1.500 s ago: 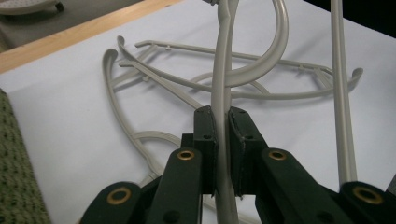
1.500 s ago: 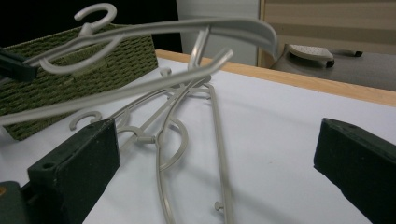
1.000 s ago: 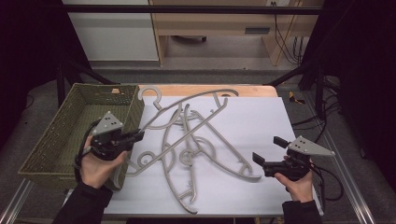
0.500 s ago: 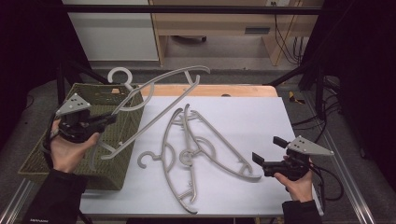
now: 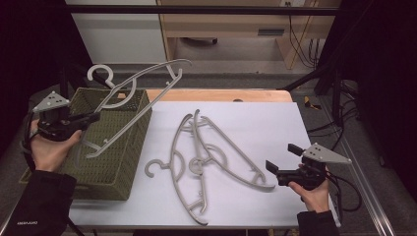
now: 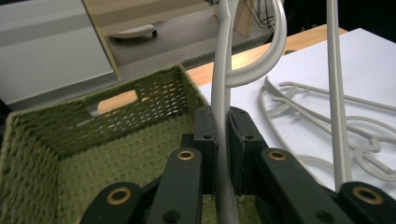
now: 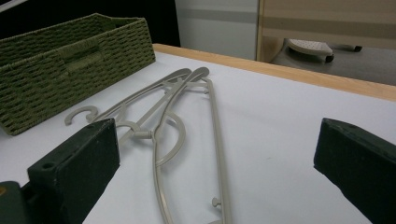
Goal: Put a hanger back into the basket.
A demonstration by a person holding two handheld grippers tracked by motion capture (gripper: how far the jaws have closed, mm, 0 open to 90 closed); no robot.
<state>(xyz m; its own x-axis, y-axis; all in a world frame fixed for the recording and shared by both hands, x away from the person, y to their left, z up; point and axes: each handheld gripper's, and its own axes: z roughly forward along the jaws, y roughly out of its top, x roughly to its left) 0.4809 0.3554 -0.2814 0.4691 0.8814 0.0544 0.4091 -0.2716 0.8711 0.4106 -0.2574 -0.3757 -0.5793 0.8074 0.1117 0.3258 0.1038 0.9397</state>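
left claw [image 5: 93,118] clamped on a hanger [image 5: 142,83] held tilted over the basket [image 5: 125,167], long axis slanting up toward the counter [image 5: 275,123], so it drops straight down; right claw [image 5: 281,161] open, idle near two hangers [image 5: 206,157]

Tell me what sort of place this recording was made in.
Probably a lab or workshop bench set up for recording, not a home. A white-topped table stands among dark frame rails, loose cables trail on the floor behind it, and each hand works a camera-bearing gripper, such as the right gripper.
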